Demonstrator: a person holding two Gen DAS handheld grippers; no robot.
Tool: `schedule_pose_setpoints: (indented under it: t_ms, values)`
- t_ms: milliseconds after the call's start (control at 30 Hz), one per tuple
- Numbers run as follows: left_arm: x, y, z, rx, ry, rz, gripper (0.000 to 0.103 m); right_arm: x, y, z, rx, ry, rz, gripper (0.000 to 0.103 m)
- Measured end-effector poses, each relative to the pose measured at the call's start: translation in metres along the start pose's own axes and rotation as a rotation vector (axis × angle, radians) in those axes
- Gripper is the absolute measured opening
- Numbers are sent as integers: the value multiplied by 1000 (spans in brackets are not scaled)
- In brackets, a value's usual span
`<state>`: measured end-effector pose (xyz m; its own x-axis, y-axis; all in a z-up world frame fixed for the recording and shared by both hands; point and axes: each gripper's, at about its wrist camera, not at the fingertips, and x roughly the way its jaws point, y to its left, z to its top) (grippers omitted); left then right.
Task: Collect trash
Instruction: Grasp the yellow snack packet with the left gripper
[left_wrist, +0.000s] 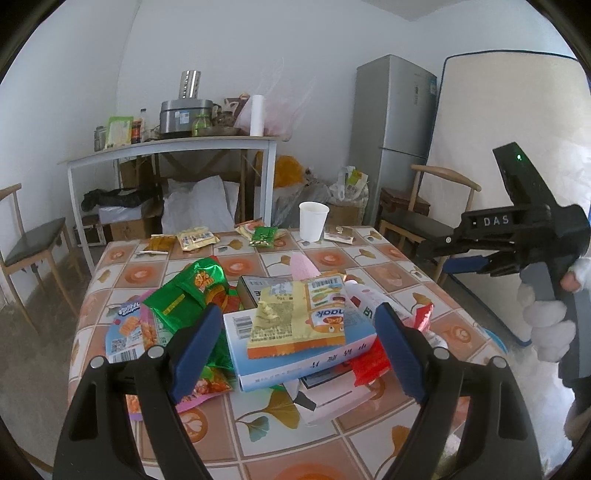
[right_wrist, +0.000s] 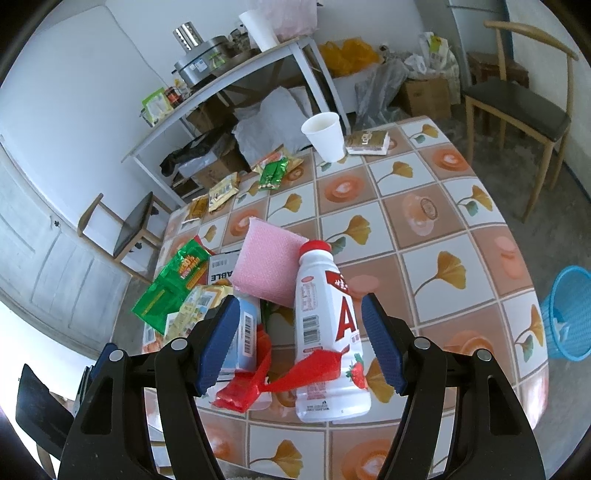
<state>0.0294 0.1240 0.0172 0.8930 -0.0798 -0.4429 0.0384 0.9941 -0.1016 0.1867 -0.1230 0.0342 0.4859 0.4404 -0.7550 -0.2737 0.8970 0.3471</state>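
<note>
Left wrist view: trash pile on near part of desk (left_wrist: 373, 258) with tiled ginkgo-pattern cloth. Left to right: blue-pink snack packet (left_wrist: 125, 328), crumpled green wrapper (left_wrist: 192, 291), light blue box (left_wrist: 295, 350) with yellow sachet (left_wrist: 299, 317) lying on top, red wrapper (left_wrist: 369, 365) at box's right end. Left gripper (left_wrist: 295, 347) tilted down over the pile, jaws wide apart, box and sachet between them, pads not touching. Far desk edge: more sachets, white paper cup (left_wrist: 313, 220). At right, a white-gloved hand (left_wrist: 546, 317) holds the right gripper's handle.

Right wrist view: right gripper (right_wrist: 295, 343) pitched steeply down, jaws apart, nothing clamped. Between them a white strawberry-milk bottle (right_wrist: 325, 332) with red cap lies on its side, red wrapper across it. Pink sponge (right_wrist: 269, 262) just beyond, touching the bottle's neck. Only this view shows a blue basket (right_wrist: 569, 314) on the floor, right of desk.
</note>
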Motion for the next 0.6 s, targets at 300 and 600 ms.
schedule_pose_setpoints:
  t_ms: [300, 600]
  values:
    - [25, -3, 7, 113, 48, 1, 79, 8, -11, -9, 17, 13, 12, 65]
    - [69, -17, 5, 250, 170, 36, 57, 14, -18, -10, 33, 23, 33, 65]
